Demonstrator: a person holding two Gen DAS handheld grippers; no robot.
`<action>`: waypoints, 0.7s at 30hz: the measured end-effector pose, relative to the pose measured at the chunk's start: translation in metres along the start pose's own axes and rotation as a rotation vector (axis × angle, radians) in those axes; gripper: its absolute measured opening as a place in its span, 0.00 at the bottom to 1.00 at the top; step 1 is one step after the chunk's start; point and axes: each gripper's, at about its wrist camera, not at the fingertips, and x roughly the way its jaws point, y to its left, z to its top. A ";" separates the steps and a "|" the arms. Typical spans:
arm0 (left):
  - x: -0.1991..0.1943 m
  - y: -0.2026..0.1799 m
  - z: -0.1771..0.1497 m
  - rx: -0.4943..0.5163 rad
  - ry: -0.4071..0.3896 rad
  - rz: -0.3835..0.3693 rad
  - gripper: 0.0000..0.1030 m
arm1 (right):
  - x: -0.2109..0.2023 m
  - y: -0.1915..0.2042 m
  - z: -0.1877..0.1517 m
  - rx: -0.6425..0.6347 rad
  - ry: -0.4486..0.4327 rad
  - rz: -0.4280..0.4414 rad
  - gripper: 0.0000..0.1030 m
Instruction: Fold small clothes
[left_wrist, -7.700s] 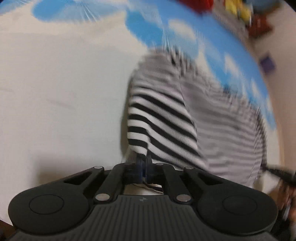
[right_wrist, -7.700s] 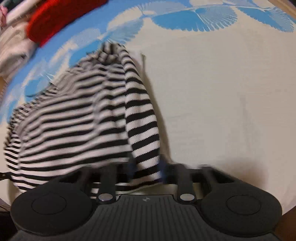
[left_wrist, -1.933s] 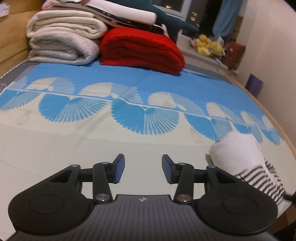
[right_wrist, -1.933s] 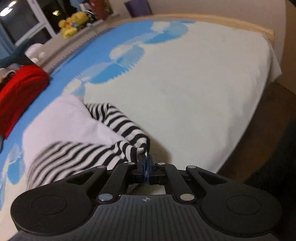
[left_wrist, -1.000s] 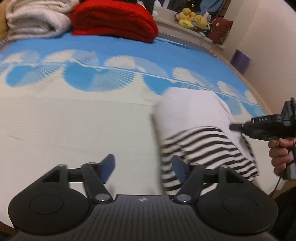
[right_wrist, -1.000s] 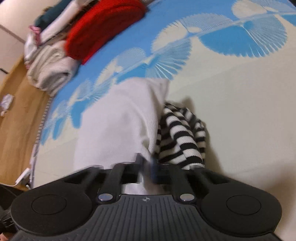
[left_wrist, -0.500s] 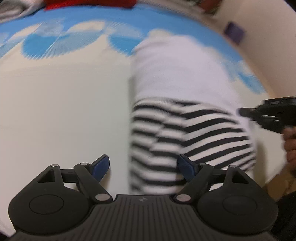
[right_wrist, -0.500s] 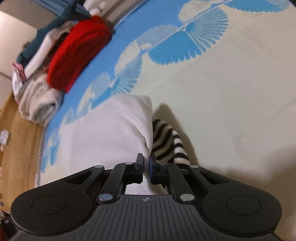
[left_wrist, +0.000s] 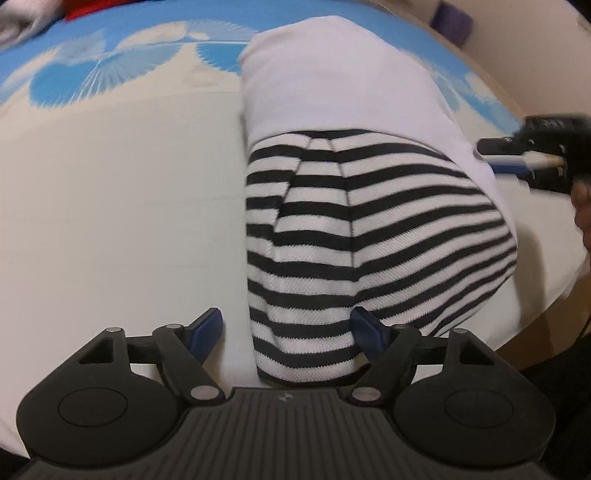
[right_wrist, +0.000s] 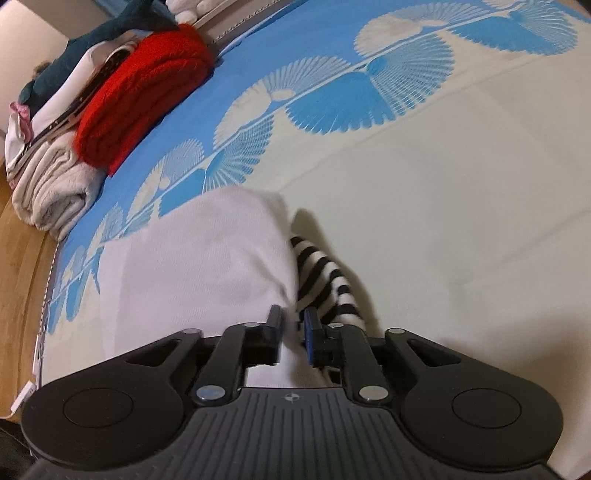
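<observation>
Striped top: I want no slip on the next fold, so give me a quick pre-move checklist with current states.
1. Left claw open wide: ok.
2. Near edge of striped top between its fingers: ok.
3. Left fingers closed on fabric: not ok, not gripping yet.
4. Right claw clear of the garment: not ok, parted narrowly with white fabric between.
5. White part lying flat: ok.
6. Bedsheet beside the garment bare: ok.

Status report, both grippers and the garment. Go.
Left gripper open, straddling near edge of striped garment. Right gripper barely open at garment's white edge, grip not confirmed. Garment folded on bed. Nothing in the way.
</observation>
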 end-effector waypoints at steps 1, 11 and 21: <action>-0.002 0.003 0.000 -0.021 -0.003 -0.016 0.79 | -0.003 -0.001 -0.001 -0.006 0.000 0.008 0.52; -0.040 -0.010 0.060 -0.065 -0.155 -0.049 0.78 | 0.007 0.006 -0.030 -0.206 0.162 0.024 0.01; 0.025 -0.034 0.128 0.129 -0.116 0.091 0.57 | 0.012 -0.001 -0.027 -0.195 0.179 -0.064 0.00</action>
